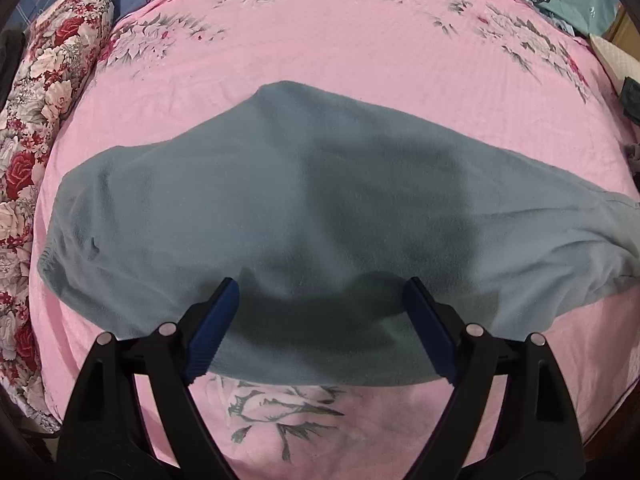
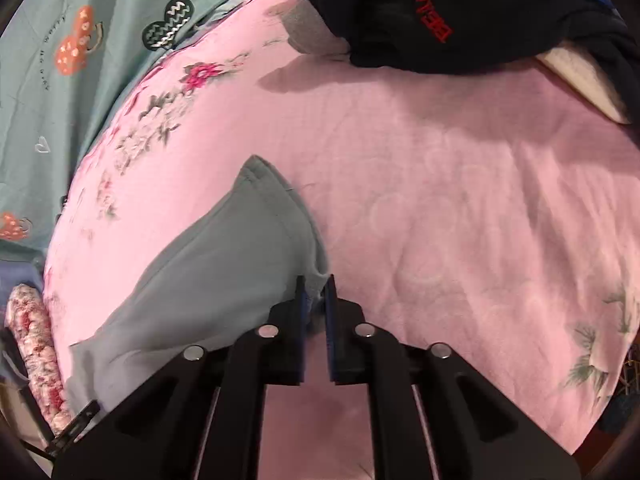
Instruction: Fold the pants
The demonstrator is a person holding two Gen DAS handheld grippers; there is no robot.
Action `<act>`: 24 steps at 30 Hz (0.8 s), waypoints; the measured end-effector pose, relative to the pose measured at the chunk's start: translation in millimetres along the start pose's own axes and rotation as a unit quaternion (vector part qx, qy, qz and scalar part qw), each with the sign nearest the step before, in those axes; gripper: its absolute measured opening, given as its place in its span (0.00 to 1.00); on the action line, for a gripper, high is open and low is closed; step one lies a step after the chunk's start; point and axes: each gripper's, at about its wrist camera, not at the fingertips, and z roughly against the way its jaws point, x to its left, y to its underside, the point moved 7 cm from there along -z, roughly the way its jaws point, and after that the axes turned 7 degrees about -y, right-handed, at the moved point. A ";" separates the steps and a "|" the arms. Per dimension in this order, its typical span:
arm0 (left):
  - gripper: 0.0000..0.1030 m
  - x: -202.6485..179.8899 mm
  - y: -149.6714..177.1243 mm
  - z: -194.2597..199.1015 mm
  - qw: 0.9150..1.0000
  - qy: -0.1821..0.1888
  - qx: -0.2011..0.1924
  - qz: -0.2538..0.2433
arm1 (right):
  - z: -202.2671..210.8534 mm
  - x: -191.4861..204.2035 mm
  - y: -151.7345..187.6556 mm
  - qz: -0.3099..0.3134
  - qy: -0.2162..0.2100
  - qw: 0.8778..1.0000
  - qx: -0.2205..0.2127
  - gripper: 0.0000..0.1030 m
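Note:
Grey-blue fleece pants [image 1: 320, 200] lie spread across a pink flowered bedsheet [image 1: 360, 40], the elastic waistband at the left and the legs running off to the right. My left gripper [image 1: 322, 284] hovers over the near edge of the pants, jaws wide open, with only flat cloth beneath them. In the right wrist view the leg end of the pants [image 2: 224, 260] tapers to a stitched hem. My right gripper [image 2: 315, 286] is shut on the edge of that leg, a small fold of fabric pinched between its blue pads.
A red-and-white floral bolster [image 1: 48, 120] lines the left side of the bed. A teal printed sheet [image 2: 80, 40] lies at the far edge. A dark garment with red lettering [image 2: 440, 12] rests on the pink sheet beyond the right gripper.

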 end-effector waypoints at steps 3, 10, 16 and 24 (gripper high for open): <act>0.84 -1.8 -0.2 1.6 1.000 -0.004 -0.002 -0.002 | 27.4 -6.9 -6.4 0.005 -0.013 0.999 -0.036 0.05; 0.94 -1.2 3.8 1.8 0.999 -0.028 -0.012 -0.023 | 12.2 -17.7 6.4 0.000 -0.003 1.000 0.002 0.20; 0.94 -31.1 -0.4 37.9 0.993 -0.014 -0.076 -0.086 | 37.8 -17.4 0.9 0.010 -0.012 1.000 -0.019 0.47; 0.94 -120.3 0.6 50.4 0.982 0.032 -0.102 -0.154 | 16.5 -15.8 14.3 0.009 -0.009 1.000 0.007 0.48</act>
